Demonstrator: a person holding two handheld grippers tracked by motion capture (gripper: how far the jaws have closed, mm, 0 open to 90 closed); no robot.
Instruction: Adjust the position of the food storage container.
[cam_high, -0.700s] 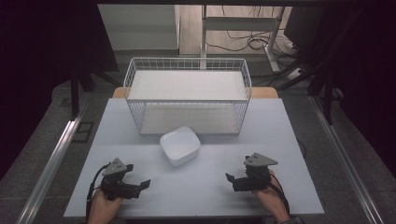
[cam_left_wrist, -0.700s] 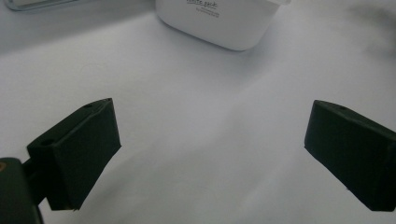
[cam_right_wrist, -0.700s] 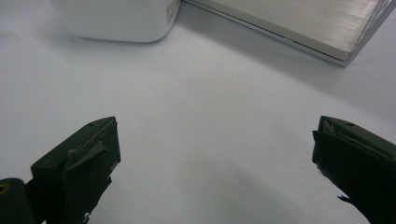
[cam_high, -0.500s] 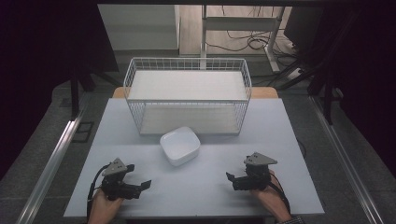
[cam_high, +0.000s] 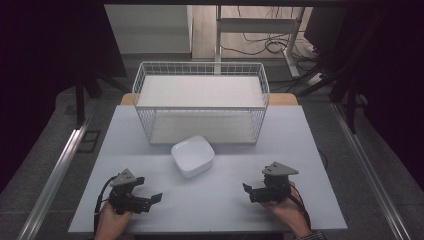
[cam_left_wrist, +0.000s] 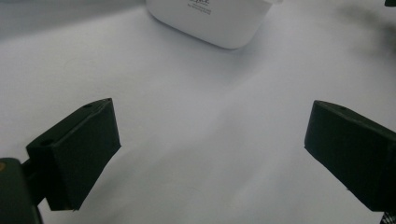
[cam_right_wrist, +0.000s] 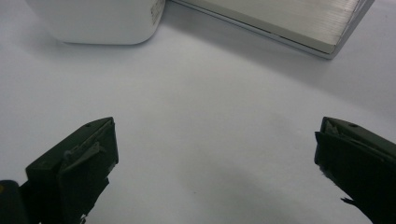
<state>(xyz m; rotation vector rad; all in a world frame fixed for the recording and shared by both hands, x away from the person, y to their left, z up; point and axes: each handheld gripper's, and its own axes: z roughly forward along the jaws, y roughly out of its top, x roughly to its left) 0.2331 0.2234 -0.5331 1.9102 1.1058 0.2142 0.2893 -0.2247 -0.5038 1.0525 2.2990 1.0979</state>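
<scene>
A white square bowl (cam_high: 193, 155) sits on the white table (cam_high: 210, 200), just in front of a white wire basket (cam_high: 201, 106). My left gripper (cam_high: 154, 195) rests near the table's front left, open, nothing between its jaws. At the front right my right gripper (cam_high: 247, 190) stands open and empty too. In the left gripper view the bowl (cam_left_wrist: 212, 18) lies ahead of the wide-apart jaws, gripper midpoint (cam_left_wrist: 210, 140). The right gripper view has the bowl (cam_right_wrist: 95, 21) at upper left and the basket's base (cam_right_wrist: 280, 23) at upper right, beyond the gripper (cam_right_wrist: 215, 149).
The wire basket holds a white shelf board and stands at the table's far half. A wooden table edge (cam_high: 285, 99) shows behind it. Cables and a metal frame (cam_high: 260, 30) lie on the floor beyond. Metal rails (cam_high: 55, 170) run along both sides.
</scene>
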